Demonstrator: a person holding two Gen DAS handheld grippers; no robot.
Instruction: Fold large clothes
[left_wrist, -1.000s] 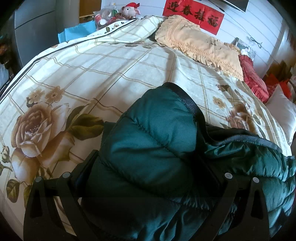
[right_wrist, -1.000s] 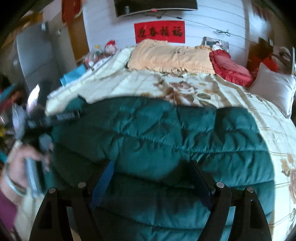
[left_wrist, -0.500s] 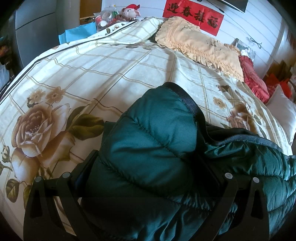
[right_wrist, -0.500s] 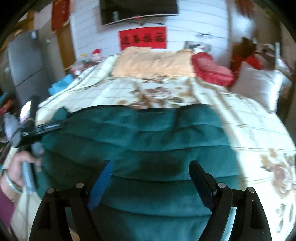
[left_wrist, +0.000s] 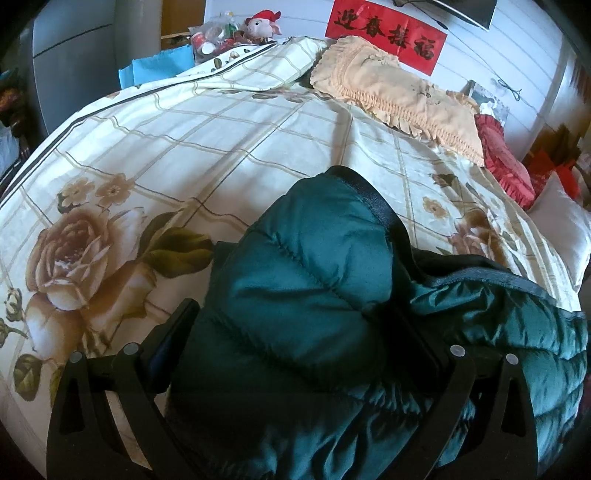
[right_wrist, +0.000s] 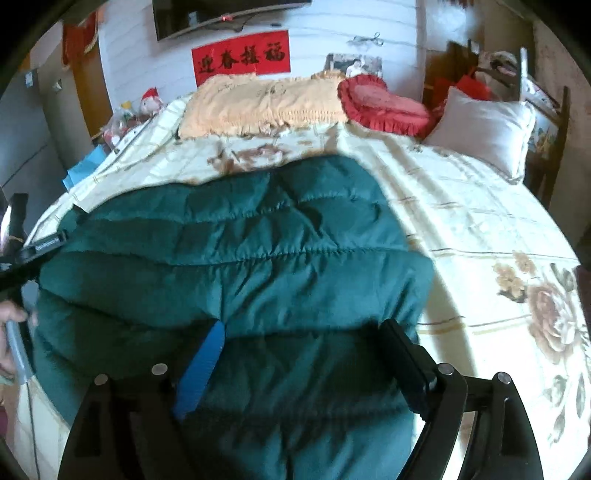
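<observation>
Bed (right_wrist: 480, 206), floral cream cover, fills both views; its near edge is cut off by the frame.

Green quilted jacket (right_wrist: 236, 266) lies on the near left part of the bed, spread fairly flat in the right wrist view, its near end running under the camera and out of sight. In the left wrist view the same jacket (left_wrist: 303, 295) bulges up as a puffy fold with a dark trimmed edge; the rest trails off right into shadow.

Far end of the bed: peach frilled pillow (right_wrist: 258, 107), red cushion (right_wrist: 380, 103) to its right, white pillow (right_wrist: 484, 129) further right. Red banner (right_wrist: 242, 57) on the wall behind.

Left tool (left_wrist: 299, 354): fingers spread wide with jacket padding bulging between them; fabric covers the pads, so cannot tell whether they grip it. Seen at the left edge of the right wrist view, partly cut off.

Right tool (right_wrist: 303, 350): fingers wide apart above the jacket, nothing between them; contact with the fabric is unclear. One blue pad (right_wrist: 201, 369) shows.

Plush toy (left_wrist: 262, 26) far left, small, among indistinct clutter.
</observation>
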